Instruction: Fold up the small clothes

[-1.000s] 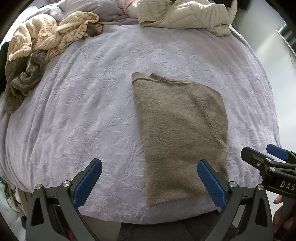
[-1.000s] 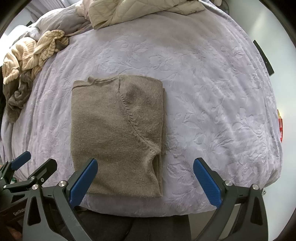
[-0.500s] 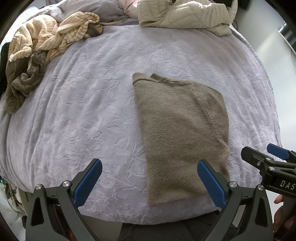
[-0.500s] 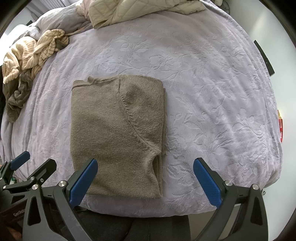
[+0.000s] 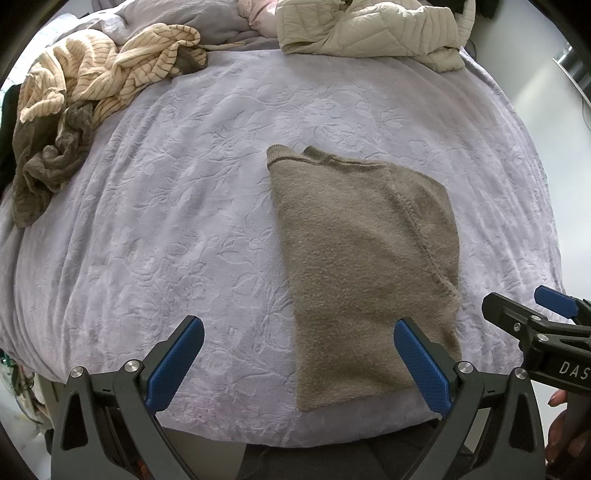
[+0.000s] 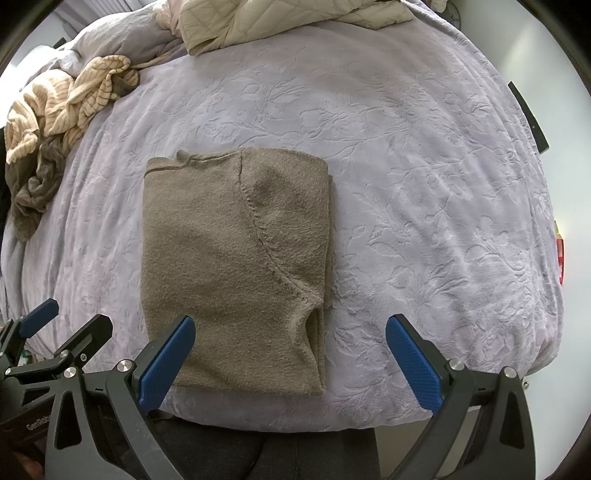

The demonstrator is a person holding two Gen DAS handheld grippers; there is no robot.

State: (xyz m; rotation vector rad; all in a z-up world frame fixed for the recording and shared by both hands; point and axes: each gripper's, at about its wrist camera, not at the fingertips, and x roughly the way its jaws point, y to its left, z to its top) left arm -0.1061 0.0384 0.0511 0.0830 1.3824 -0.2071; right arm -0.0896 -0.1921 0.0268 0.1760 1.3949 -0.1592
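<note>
Taupe fuzzy knit sweater (image 6: pixel 236 266) lies folded into a tall rectangle on the lavender embossed floral bedspread (image 6: pixel 424 206), near the front edge of the bed. Neckline rib at the far end, hem at the near end. One sleeve folded across the top; its armhole seam curves down the right half. Stacked layers show along the right edge in the right wrist view.

Left gripper (image 5: pixel 295 363): blue-padded fingers spread wide, nothing between them. Sits at the near bed edge; its right finger (image 5: pixel 419 362) overlaps the sweater's near right corner in the left wrist view; contact can't be judged.

Right gripper (image 6: pixel 290 360): also wide apart, empty. Its left finger (image 6: pixel 166 360) overlaps the sweater's near left corner in the right wrist view; the right finger is over bare bedspread. Contact again unclear.

Each gripper shows in the other's view: right gripper (image 5: pixel 543 332) at the right margin, left gripper (image 6: pixel 44 339) at the lower left. Fingertips of a hand (image 5: pixel 559 424) are visible low right in the left wrist view.

Far left of the bed: crumpled cream garment with thin dark stripes (image 5: pixel 99 70), with a bunched grey-brown cloth (image 5: pixel 51 158) just beside it. Far end: pale quilted puffer jacket (image 5: pixel 369 29), heaped.
</note>
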